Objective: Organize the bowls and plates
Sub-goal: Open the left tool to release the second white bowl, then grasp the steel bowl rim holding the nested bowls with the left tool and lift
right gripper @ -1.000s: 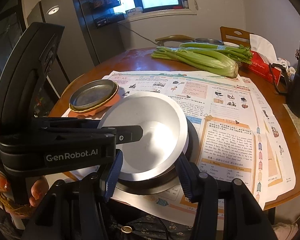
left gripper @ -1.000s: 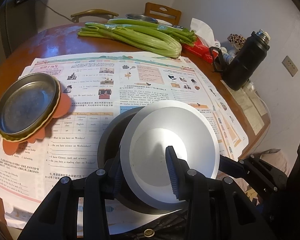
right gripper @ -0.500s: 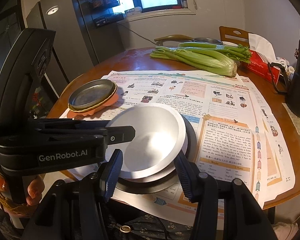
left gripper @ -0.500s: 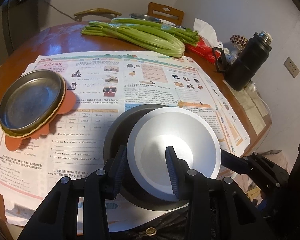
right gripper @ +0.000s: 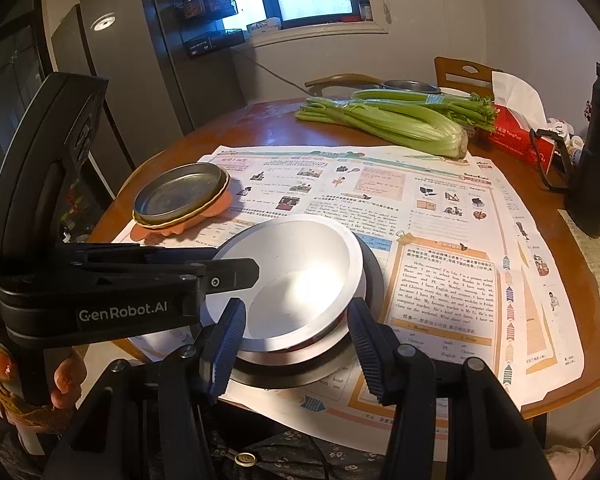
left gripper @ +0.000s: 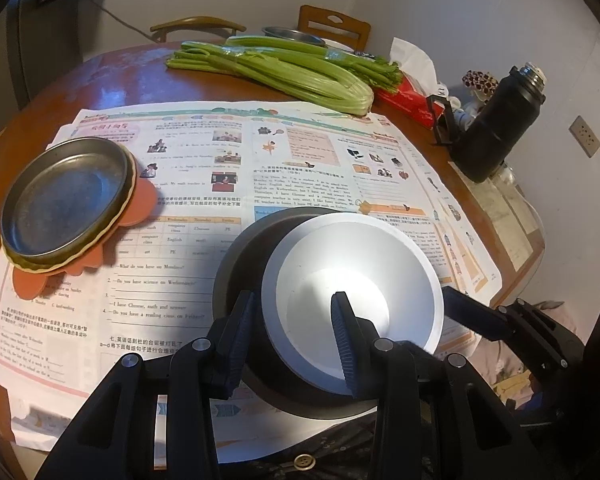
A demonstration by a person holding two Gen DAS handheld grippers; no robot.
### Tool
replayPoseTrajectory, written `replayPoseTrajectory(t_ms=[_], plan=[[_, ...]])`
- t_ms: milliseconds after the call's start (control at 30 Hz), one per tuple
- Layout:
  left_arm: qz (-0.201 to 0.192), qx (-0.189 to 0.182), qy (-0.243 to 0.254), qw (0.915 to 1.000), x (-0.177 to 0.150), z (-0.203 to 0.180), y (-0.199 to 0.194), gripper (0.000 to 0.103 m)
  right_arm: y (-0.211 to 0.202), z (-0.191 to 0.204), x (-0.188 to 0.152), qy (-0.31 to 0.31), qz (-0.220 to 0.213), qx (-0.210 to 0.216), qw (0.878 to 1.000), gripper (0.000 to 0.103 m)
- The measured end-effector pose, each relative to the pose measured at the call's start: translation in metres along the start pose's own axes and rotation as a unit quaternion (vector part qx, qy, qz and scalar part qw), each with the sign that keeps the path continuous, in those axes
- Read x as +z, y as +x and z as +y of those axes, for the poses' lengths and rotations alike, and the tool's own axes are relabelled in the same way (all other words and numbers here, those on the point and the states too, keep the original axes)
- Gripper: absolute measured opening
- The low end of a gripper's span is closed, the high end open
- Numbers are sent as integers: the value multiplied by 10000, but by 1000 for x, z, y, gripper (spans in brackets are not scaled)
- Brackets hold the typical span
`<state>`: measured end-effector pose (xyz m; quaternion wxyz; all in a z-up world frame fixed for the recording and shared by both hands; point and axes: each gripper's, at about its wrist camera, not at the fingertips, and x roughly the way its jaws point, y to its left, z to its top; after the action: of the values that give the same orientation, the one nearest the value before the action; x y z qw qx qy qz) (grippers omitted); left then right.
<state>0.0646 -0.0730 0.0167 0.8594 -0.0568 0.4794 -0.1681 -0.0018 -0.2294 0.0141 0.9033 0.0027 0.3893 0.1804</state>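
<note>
A white bowl [left gripper: 364, 276] sits tilted inside a dark bowl [left gripper: 244, 256] at the table's near edge. It also shows in the right wrist view [right gripper: 300, 264], over the dark bowl [right gripper: 374, 280]. My left gripper [left gripper: 292, 320] straddles the white bowl's near rim with its jaws apart. It shows in the right wrist view [right gripper: 256, 268] too. My right gripper [right gripper: 296, 324] is open and empty, just short of the bowls. A metal plate [left gripper: 64, 196] lies stacked on an orange mat [left gripper: 140, 204] at the left. The stack also shows in the right wrist view [right gripper: 180, 196].
Printed paper sheets [left gripper: 292, 160] cover the round wooden table [right gripper: 260, 124]. Celery [left gripper: 284, 68], a red tissue box [left gripper: 408, 96] and a black flask [left gripper: 500, 120] stand at the far and right sides. Chairs [left gripper: 332, 24] and a metal bowl [left gripper: 292, 34] sit behind.
My left gripper pulled back toward the near edge, and the white bowl tipped up further at its near side. The right gripper stayed open and almost still.
</note>
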Motion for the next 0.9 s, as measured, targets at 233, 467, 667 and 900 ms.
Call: replayPoseTrajectory(t_ms=[233,467,667,900], plan=[[-38,31,-8,10000,0,0,-3,40,-5,-4,1,36,-79,-58,9999,54],[-185,257,32,9995,0,0,-10,41,-11,-6,3,62,-178,-88,9998,54],[-279,389,79,9988,0,0,-15,53,-16,-8,4,95,-253,-115,9996,54],[-278,403,75,9988,0,1,-16,55,-16,-11,5,135,-277,-115,9995,54]])
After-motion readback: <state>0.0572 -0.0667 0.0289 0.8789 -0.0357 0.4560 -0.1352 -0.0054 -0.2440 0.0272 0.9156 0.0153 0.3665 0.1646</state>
